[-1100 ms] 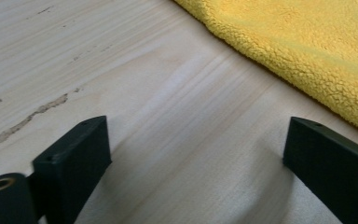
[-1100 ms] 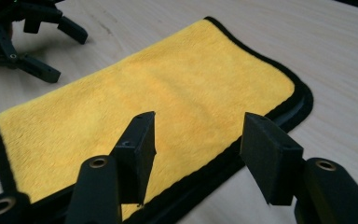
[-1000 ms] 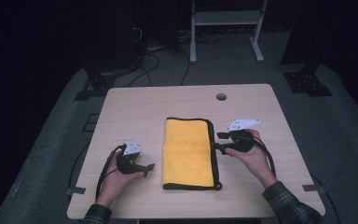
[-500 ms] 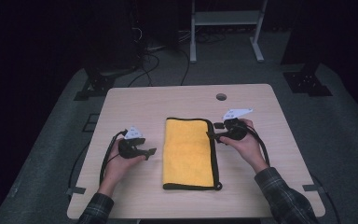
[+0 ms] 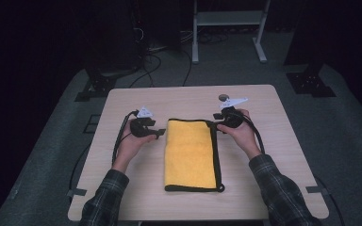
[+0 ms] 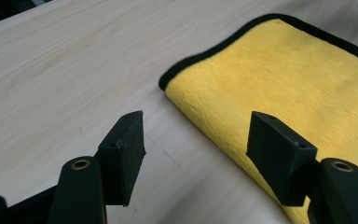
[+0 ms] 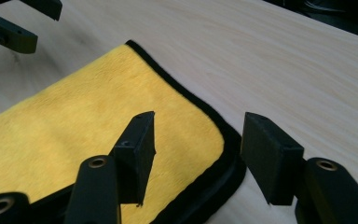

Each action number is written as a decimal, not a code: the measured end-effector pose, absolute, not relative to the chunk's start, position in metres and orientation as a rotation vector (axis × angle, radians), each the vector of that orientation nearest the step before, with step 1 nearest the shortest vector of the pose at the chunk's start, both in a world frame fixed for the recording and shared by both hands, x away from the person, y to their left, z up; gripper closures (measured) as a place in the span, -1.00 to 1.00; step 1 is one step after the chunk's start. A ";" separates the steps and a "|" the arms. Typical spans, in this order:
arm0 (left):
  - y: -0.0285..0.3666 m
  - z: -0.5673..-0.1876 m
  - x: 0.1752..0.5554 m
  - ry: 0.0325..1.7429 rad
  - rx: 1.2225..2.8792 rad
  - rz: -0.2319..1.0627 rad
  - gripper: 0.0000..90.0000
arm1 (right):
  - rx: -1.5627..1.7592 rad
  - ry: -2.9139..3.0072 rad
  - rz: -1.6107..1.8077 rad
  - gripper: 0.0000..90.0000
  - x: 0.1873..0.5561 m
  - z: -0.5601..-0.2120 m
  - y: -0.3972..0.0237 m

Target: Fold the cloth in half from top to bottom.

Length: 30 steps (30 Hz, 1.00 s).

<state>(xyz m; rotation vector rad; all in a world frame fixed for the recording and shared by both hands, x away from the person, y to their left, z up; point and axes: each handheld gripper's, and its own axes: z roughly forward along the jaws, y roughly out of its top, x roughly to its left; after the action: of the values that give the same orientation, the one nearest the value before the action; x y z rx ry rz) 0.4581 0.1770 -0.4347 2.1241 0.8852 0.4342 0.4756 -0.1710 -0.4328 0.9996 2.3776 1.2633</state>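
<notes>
- Here, in the high view, a folded yellow cloth (image 5: 191, 154) with black trim lies flat mid-surface (image 5: 273, 188), its long sides running away from the person. The left gripper (image 5: 159, 134) sits just beside the cloth's far left corner, the right gripper (image 5: 215, 125) at its far right corner. By the look of it, no corner is lifted yet; the grasp and whatever fold or move follows are left to do. Bare wood lies open on every side, with the surface's edges well clear of both hands.
- In the left gripper view, the jaws, which have just been closing, stand spread with nothing pinched; one fingertip (image 6: 279, 156) hangs over the cloth's (image 6: 279, 79) folded side edge, the other over bare wood.
- In the right gripper view, the jaws stand spread, straddling the cloth's (image 7: 74, 126) black-trimmed corner without pressing it; open surface (image 7: 284, 70) runs beyond.
</notes>
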 end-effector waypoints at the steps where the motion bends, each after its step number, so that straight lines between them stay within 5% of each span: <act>1: 0.176 -0.436 0.463 0.891 2.129 0.435 -0.20 | 1.015 2.384 1.255 -0.04 0.479 -0.434 -0.171; 17: 0.157 -0.454 0.510 0.969 2.161 0.457 -0.17 | 1.156 2.371 1.164 -0.01 0.513 -0.473 -0.174; 30: 0.156 -0.468 0.518 0.981 2.204 0.458 -0.16 | 1.128 2.393 1.130 0.11 0.520 -0.472 -0.167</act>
<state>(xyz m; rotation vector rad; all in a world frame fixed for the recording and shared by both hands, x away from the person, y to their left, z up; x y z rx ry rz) 0.5185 0.1564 -0.4685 2.2044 0.9808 0.4580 0.5204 -0.1668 -0.4719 1.1278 2.3926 1.1304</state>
